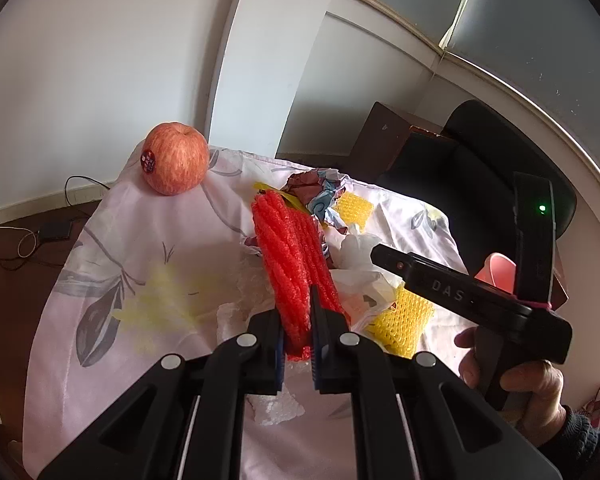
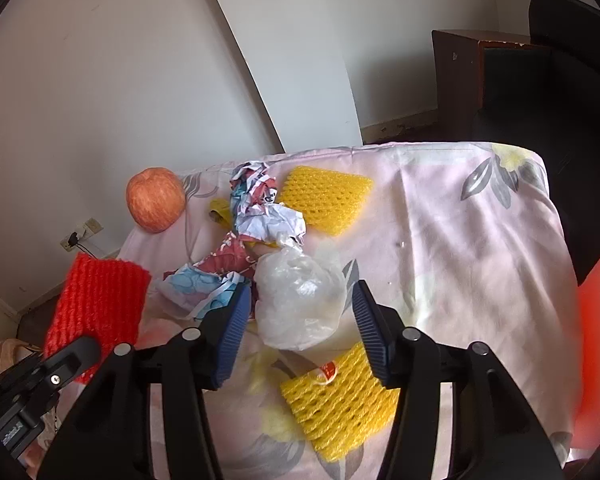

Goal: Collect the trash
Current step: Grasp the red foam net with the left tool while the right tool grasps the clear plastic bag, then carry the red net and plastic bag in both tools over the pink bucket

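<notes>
A red foam net [image 1: 296,264] is clamped in the left gripper [image 1: 298,344] above the cloth [image 1: 140,240]. "DAS" is read on the right gripper [image 2: 296,320] — jaws apart, astride a plastic bag [image 2: 300,300], unpressed.

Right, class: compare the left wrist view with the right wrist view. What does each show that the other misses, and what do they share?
Left wrist only: the apple's sticker and a hand holding the right hand-held gripper.

Right wrist only: a wall socket.

Both: the apple, red foam net clamped in the left hand-held gripper, clear plastic bag, crumpled paper, yellow foam nets.
</notes>
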`<state>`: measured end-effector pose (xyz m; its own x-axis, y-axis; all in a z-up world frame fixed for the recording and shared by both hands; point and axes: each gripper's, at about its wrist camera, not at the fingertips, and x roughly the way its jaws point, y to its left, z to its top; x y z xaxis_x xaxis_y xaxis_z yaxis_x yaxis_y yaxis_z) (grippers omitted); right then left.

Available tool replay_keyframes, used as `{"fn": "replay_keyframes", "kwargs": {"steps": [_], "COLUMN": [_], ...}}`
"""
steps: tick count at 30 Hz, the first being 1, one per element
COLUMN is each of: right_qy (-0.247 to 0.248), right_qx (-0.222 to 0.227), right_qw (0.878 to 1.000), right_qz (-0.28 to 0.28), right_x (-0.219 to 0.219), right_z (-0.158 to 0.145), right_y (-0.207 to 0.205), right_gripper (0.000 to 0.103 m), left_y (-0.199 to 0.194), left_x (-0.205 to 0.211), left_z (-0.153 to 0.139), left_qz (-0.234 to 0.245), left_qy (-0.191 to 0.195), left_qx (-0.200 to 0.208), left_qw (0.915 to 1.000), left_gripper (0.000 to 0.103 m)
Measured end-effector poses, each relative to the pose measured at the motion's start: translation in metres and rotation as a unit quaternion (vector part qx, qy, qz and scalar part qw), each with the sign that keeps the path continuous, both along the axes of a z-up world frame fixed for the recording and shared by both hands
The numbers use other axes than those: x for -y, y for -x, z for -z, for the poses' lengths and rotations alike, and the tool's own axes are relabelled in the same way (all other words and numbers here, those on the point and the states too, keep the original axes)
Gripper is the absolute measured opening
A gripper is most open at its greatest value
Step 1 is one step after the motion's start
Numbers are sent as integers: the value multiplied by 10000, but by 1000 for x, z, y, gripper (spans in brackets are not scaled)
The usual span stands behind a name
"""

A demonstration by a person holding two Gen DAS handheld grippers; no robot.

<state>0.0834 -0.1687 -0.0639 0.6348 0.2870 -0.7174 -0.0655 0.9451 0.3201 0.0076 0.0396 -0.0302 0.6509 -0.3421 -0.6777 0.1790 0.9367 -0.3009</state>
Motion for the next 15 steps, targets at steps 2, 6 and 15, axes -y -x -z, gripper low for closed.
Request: {"fn": "replay_keyframes", "kwargs": {"steps": [2,6,15], "right_qy": [26,103,138], "right_qx": [-45,-14,238], "right_qw": [10000,9999,9996], "right_qz": [-4,-129,15], "right_x": [-2,-10,-6], "right_z": [4,8,-2], "right_y": [-7,-9,21], "right_gripper": [54,36,16], "left_y": [2,4,7], "left_x": [-4,-12,-14], "left_z": [-2,-4,-12], "left_qz": [14,-29,-158], "left_qy": [46,81,81], "left_qx": [1,7,144], "left_qw": [10000,10000,9997], "left_gripper": [9,9,9]}}
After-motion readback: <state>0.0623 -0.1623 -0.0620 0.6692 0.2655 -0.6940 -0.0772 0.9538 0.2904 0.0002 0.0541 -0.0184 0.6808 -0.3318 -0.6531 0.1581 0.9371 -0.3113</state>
